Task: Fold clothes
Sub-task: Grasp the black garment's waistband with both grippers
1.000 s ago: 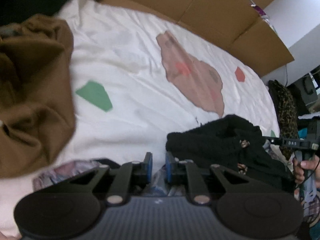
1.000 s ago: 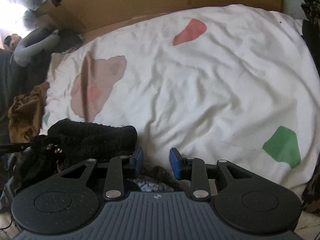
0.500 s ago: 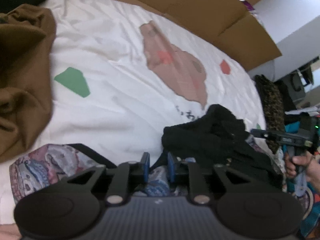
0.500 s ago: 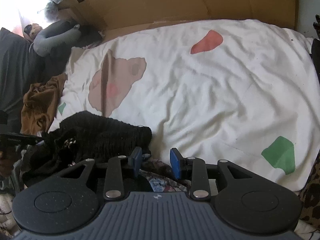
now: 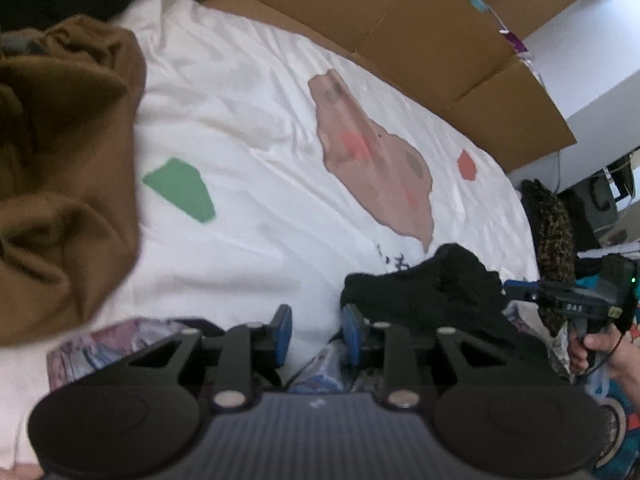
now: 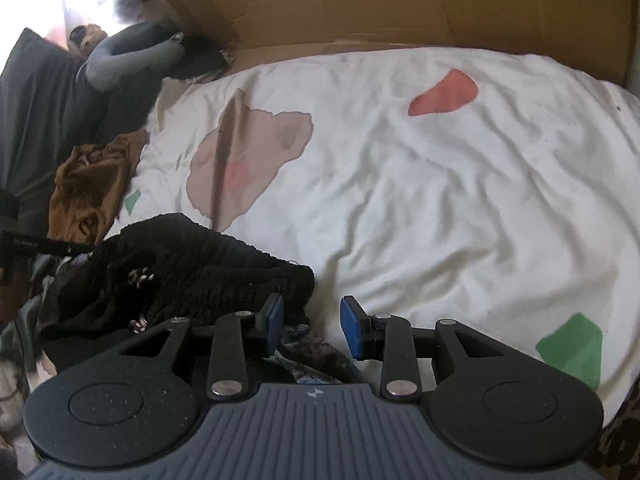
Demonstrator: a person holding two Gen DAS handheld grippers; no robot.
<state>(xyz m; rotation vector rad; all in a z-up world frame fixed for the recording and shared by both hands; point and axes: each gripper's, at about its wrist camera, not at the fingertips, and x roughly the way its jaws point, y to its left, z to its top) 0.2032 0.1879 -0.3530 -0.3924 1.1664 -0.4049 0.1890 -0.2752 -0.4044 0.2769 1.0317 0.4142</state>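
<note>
The left claw hangs low over the near edge of the bed, its jaws opening with only bare sheet and a slip of patterned cloth showing in the gap; the blue pads press on nothing. Just to its right, touching the right finger's side, lies a black knit garment — a crumpled, nubbly heap with a ribbed look. Below and to the left of the claw a flat patterned garment in muted pink and blue spreads along the bed edge, partly under the fingers. A brown garment, soft and thickly folded, bulks at the left, well apart from the claw. The right claw also stands parted and empty, its pads clear of cloth; the black knit garment lies against its left finger, and a scrap of patterned fabric shows below the gap. The bed cover is white, wrinkled cotton printed with flat blotches — green, red and a large dusty-pink shape. Corrugated cardboard stands along the far side of the bed. In the left view, a hand at the right edge grips the other tool's handle.
</note>
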